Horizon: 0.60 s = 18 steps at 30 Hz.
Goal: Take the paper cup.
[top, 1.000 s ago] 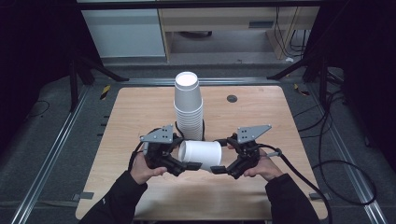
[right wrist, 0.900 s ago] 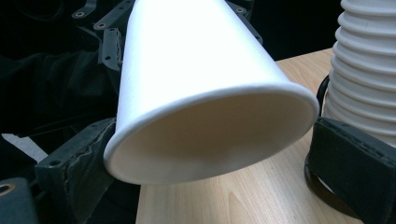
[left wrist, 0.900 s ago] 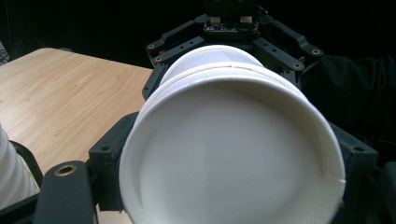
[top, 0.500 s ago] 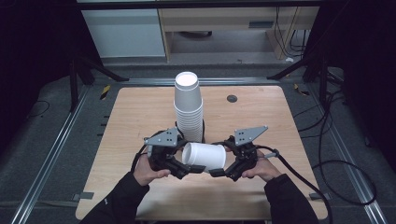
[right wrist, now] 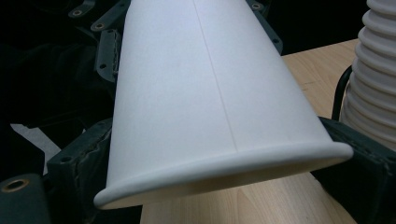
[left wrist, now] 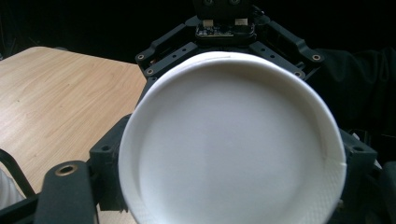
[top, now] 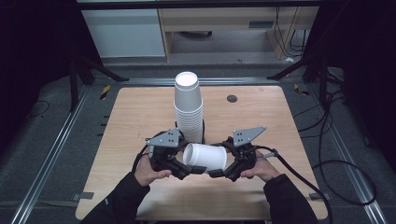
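a white paper cup [top: 206, 157] lies on its side in the air just above a wooden table [top: 140, 116], held between two hand-held grippers. the left gripper [top: 184, 169] pinches the cup near its closed bottom, which faces that gripper's camera. the right gripper [top: 219, 171] has its jaws on either side of the rim end; they have just been closing on the cup and now press against it. just behind the cup stands a tall stack of white paper cups [top: 188, 109], upside down, near the middle of the table. the person's hands grip both tools from the near edge.
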Each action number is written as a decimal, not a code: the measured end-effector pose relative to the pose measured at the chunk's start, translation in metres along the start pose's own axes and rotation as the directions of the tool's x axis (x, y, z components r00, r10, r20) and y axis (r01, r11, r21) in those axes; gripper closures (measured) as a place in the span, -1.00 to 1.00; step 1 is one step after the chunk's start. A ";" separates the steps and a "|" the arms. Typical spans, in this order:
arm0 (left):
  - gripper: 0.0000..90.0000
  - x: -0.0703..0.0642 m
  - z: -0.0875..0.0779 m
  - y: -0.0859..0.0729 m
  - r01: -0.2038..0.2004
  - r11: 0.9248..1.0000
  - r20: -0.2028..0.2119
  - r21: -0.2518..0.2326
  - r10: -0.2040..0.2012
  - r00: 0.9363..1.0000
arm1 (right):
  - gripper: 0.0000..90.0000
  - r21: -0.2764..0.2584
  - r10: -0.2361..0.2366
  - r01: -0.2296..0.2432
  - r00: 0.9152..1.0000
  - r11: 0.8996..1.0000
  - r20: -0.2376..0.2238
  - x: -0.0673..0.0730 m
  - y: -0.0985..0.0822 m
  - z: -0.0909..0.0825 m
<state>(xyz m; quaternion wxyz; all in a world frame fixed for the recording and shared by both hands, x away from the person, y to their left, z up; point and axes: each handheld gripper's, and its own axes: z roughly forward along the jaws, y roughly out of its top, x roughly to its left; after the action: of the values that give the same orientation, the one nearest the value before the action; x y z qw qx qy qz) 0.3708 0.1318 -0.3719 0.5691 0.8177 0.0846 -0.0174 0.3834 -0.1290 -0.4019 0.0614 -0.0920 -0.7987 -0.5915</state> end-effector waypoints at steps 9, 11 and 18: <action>-0.54 0.001 0.002 -0.002 0.006 1.000 0.005 0.011 -0.006 1.000 | -0.82 0.028 0.001 -0.001 1.000 1.000 0.002 0.000 0.000 -0.001; -0.54 0.001 0.002 -0.003 0.009 1.000 0.007 0.011 -0.009 1.000 | -0.81 0.030 0.003 -0.003 1.000 1.000 -0.001 0.000 0.000 -0.001; -0.54 0.001 0.002 -0.003 0.008 1.000 0.004 0.007 -0.008 1.000 | -0.82 0.028 -0.002 0.002 1.000 1.000 0.002 0.000 0.001 -0.001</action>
<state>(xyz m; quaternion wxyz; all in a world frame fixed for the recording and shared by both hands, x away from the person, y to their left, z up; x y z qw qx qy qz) 0.3713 0.1310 -0.3752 0.5665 0.8192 0.0868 -0.0219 0.3836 -0.1297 -0.4011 0.0611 -0.0910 -0.8071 -0.5802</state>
